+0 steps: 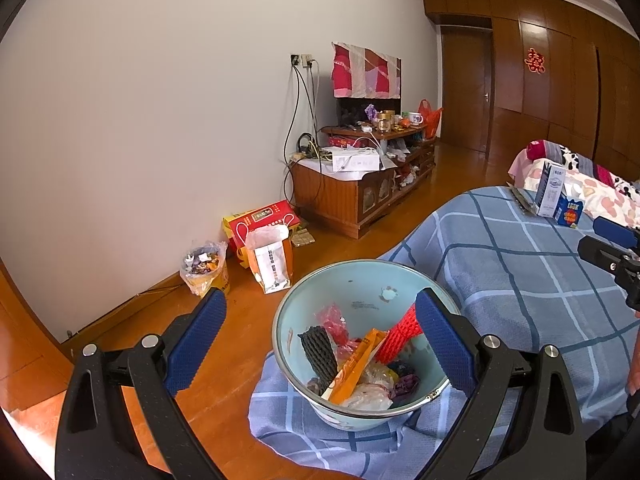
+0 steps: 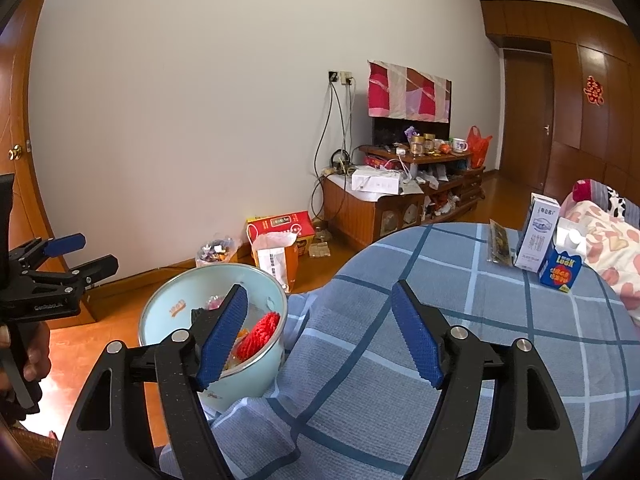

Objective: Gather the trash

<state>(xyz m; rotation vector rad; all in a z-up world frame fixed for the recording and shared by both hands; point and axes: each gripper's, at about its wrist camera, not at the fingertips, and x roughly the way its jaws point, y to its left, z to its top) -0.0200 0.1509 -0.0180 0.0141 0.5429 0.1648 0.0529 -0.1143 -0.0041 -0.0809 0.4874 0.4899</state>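
Left gripper [image 1: 320, 336] spread wide, empty, above pale blue basin [image 1: 360, 284] of trash; red foam net [image 1: 400, 334] partly hidden behind right finger. Right gripper [image 2: 320, 336] likewise spread, empty; basin left of it, half covered by left finger; milk cartons [image 2: 536, 236] far ahead, right.

We're in a lived-in home bedroom: checked bedspread [image 2: 460, 320], heart-print quilt [image 2: 608, 244], cluttered wooden TV cabinet [image 1: 360, 192], wood-panelled wardrobe wall [image 1: 560, 60], gift boxes [image 1: 264, 224] on the floor
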